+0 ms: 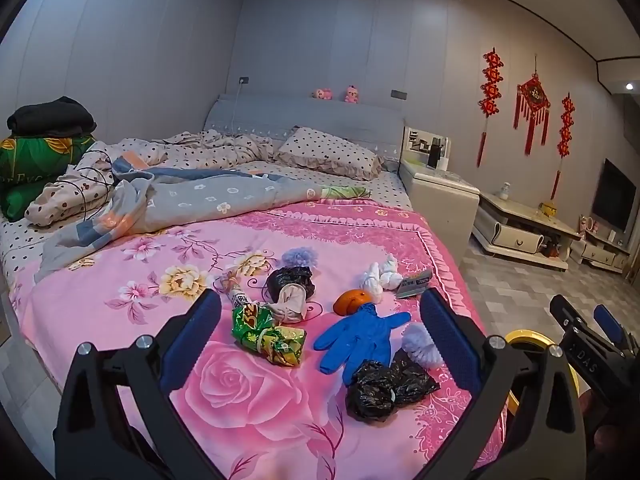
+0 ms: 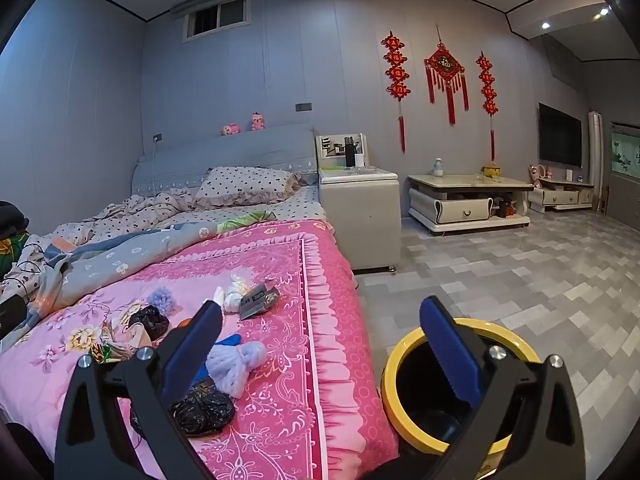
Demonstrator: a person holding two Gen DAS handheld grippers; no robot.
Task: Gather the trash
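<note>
Fingers of both grippers spread wide, nothing gripped; trash lies scattered on the pink floral bedspread (image 1: 120, 280).

Left gripper (image 1: 320, 336) hovers above the blue rubber glove (image 1: 360, 338), crumpled black plastic bag (image 1: 384, 386) just nearer. Advised: descend onto one item only, pinch bulk. Right gripper (image 2: 320, 340) hangs between bed edge and yellow-rimmed bin (image 2: 404, 352).

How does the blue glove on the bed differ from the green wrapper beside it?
The blue glove is one plain colour; the green wrapper is shiny, with printed yellow and red. The glove lies flat with fingers spread, while the wrapper is crumpled into a bunch. The glove lies nearer the yellow bin. Both rest loose on the pink quilt, ungripped.
</note>
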